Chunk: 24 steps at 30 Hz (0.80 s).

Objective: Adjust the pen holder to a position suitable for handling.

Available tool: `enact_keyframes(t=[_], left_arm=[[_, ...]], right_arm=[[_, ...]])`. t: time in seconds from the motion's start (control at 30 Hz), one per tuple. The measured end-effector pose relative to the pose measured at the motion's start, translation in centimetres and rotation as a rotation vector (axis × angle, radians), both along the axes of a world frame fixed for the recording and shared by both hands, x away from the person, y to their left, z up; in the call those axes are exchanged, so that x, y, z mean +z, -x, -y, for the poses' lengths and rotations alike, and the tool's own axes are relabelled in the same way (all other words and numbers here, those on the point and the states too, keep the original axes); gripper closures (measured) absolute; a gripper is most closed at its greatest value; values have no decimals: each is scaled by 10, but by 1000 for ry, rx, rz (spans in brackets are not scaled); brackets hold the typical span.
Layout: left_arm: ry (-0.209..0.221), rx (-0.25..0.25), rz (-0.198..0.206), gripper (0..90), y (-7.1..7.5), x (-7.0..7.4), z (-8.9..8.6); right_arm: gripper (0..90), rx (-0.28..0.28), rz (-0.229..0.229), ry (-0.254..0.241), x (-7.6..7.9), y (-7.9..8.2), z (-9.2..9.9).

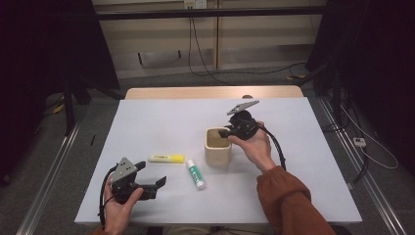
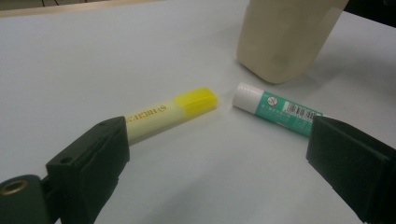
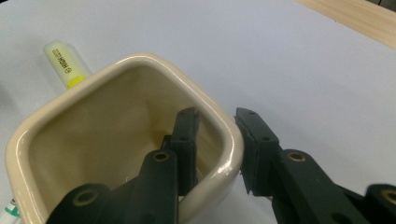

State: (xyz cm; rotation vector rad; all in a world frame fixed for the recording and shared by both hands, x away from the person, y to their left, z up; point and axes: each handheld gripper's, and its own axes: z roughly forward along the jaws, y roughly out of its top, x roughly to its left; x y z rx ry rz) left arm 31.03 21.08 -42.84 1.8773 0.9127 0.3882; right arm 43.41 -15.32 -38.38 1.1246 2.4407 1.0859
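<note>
A cream square cup [image 1: 217, 154] stands upright near the table's middle. My right gripper [image 1: 226, 133] reaches over its right rim. In the right gripper view the cup [image 3: 116, 70] has one jaw inside and the other outside, so my right gripper [image 3: 217, 130] straddles the wall with small gaps showing; the cup looks empty where I can see into it. A yellow highlighter [image 1: 166, 158] and a green-and-white glue stick [image 1: 195, 174] lie left of the cup. My left gripper [image 1: 152, 174] is open just before them, its jaws wide around nothing. The highlighter [image 2: 173, 112] and the glue stick [image 2: 275, 109] lie ahead of it.
The white table top [image 1: 293, 161] has bare room to the right and at the back. A wooden strip [image 1: 210, 92] runs along its far edge. Cables trail from both grippers, and a person's orange sleeve [image 1: 288, 200] comes in at the front right.
</note>
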Motion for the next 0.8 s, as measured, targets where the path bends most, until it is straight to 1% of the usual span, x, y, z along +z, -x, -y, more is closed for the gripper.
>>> enact_keyframes(t=[0.03,0.07,0.13,0.2,0.27,0.37,0.4,0.47,0.53,0.63,0.67,0.7,0.73,0.8], left_arm=[[2,1,1,58,0,0,0],[5,1,5,58,0,0,0],[-4,0,3,58,0,0,0],[-4,0,-2,58,0,0,1],[-2,0,-3,58,0,0,1],[-4,0,-2,58,0,0,1],[-4,1,-3,58,0,0,1],[-4,-2,-1,58,0,0,1],[-3,-1,-1,58,0,0,1],[-2,-1,-2,58,0,0,0],[-3,1,-3,58,0,0,0],[-3,2,-4,58,0,0,0],[-2,2,-4,58,0,0,-1],[1,0,-2,58,0,0,-1]], right_arm=[[647,6,0,-12,0,0,0],[622,1,-2,-27,1,1,1],[577,-1,10,-50,3,2,5],[518,-3,15,-82,4,3,10],[471,-9,28,-96,4,5,15],[395,-21,40,-140,3,10,24],[383,-22,47,-146,3,11,26],[325,-33,57,-160,2,14,32],[288,-41,69,-167,1,18,36],[201,-51,83,-184,0,22,43],[180,-53,91,-189,0,24,45],[177,-61,101,-196,0,27,47],[173,-69,112,-192,1,29,49],[139,-83,120,-183,2,33,53]])
